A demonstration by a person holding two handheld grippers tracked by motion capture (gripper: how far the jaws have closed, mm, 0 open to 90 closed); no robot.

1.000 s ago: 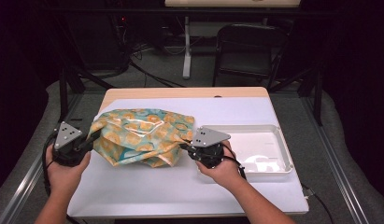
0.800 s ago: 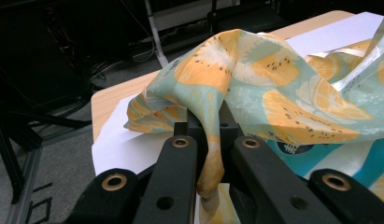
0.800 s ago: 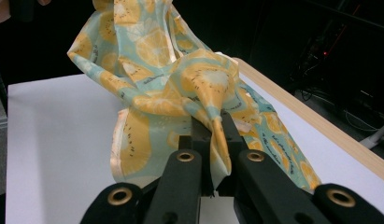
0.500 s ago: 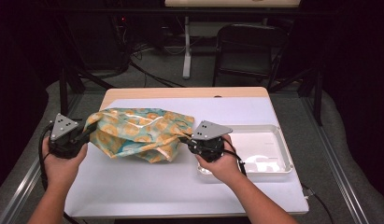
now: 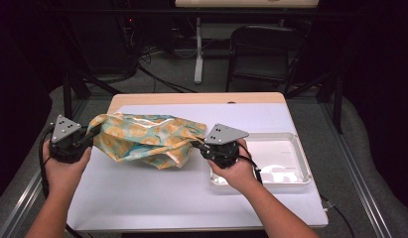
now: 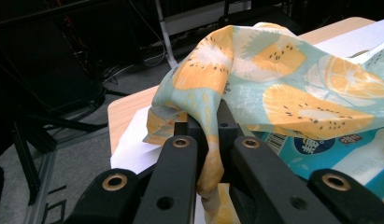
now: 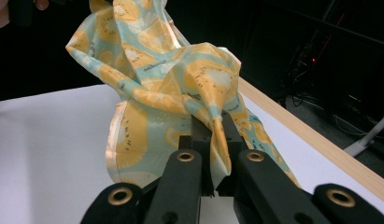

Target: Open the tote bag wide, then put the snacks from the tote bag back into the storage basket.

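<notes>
A pale teal cloth printed with orange fruit slices (image 5: 147,139) hangs stretched between my two grippers above the white table top. My left gripper (image 5: 87,138) is shut on the cloth's left end; in the left gripper view the fabric (image 6: 273,88) is pinched between the black jaws (image 6: 209,135). My right gripper (image 5: 201,145) is shut on the cloth's right end, and in the right gripper view a fold of cloth (image 7: 171,88) is clamped in the jaws (image 7: 212,135). Under the cloth a blue and white printed packet (image 6: 348,154) peeks out.
A shallow white tray (image 5: 301,158) lies on the table to the right of my right hand. The white sheet (image 5: 191,198) covers a wooden table (image 5: 191,98). A dark chair (image 5: 271,54) and cables stand on the floor behind.
Both grippers have lifted the cloth and drawn apart, the left one moving further left. The cloth has gone from a bunched heap on the table to a stretched, sagging span.
</notes>
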